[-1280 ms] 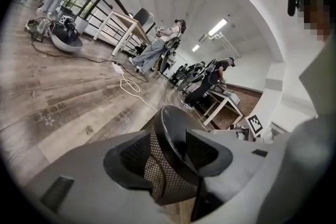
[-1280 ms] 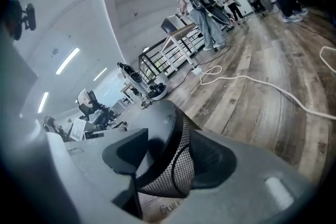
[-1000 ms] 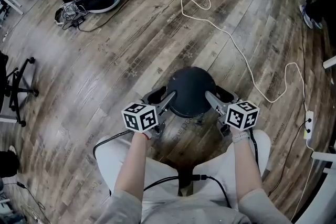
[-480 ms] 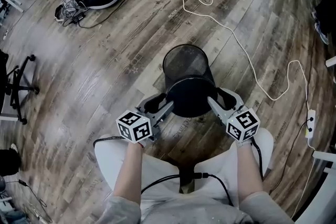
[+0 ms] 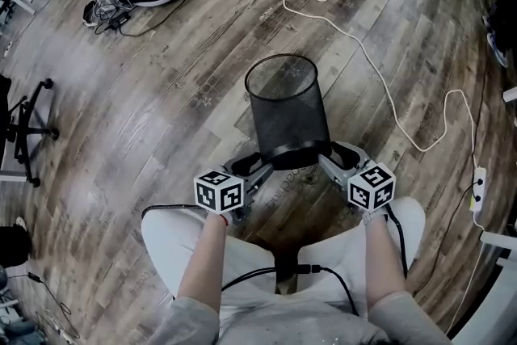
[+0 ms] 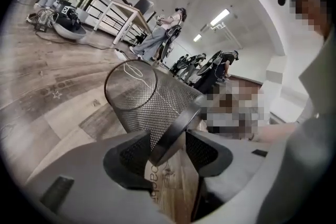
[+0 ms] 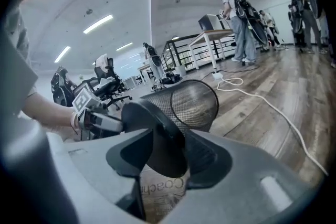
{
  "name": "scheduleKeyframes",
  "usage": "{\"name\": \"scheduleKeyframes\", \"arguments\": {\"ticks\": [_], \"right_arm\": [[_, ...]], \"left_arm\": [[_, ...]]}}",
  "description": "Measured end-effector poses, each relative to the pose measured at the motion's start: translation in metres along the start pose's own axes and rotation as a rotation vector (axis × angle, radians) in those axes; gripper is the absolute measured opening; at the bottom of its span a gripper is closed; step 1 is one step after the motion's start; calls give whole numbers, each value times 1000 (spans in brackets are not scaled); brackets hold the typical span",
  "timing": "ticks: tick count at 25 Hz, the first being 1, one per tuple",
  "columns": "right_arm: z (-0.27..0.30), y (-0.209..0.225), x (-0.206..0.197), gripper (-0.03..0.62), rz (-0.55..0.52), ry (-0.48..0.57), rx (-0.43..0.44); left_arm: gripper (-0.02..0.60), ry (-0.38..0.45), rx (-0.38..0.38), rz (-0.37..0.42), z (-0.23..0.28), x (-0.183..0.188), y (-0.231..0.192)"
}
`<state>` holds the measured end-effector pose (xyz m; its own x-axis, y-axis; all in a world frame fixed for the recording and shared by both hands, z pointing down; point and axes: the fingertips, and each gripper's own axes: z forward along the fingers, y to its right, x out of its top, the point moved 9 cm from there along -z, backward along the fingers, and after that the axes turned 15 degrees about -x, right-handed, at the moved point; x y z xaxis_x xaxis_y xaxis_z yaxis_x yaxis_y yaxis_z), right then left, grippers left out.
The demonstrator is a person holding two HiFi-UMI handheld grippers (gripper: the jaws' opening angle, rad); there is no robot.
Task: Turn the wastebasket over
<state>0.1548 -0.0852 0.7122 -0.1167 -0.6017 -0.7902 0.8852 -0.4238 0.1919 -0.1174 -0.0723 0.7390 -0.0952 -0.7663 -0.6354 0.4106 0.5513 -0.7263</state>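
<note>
Only one word is legible to you: "Coach", in dark letters on a floor plank (image 7: 163, 186), seen in the right gripper view directly below the base of the wastebasket (image 7: 195, 105). Any letters after it are cut off. In the left gripper view, similar lettering lies on the plank under the wastebasket's base, turned sideways and partly covered, so you cannot read it whole there. In the head view, faint print shows on planks around the wastebasket, but it is too small to read.
</note>
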Motion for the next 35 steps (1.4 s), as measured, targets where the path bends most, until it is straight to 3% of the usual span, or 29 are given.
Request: {"name": "scheduleKeyframes", "arguments": {"ticks": [13,18,22,27,29,32,35], "right_arm": [[5,1,-55,181,-180,-236,35],[7,1,-67,181,-225,-312,50],[6,0,-67,187,-223,-351,75],[-3,1,-54,206,-183,-375,174],[-8,3,-44,207,-174,-348,177],[-12,8,-32,207,-145,-298,154],[-12,11,-16,207,-48,-201,101]], "left_arm": [[199,-285,4,-70,20,-68,-10],[199,-327,-10,-109,21,-78,-13],[201,-326,-51,-165,15,-77,-13],[201,-396,-157,-205,-1,-61,-2],[200,-347,-136,-179,-12,-46,-4],[201,-169,-25,-87,-25,-16,-14],[201,-20,42,10,-29,13,-21]]}}
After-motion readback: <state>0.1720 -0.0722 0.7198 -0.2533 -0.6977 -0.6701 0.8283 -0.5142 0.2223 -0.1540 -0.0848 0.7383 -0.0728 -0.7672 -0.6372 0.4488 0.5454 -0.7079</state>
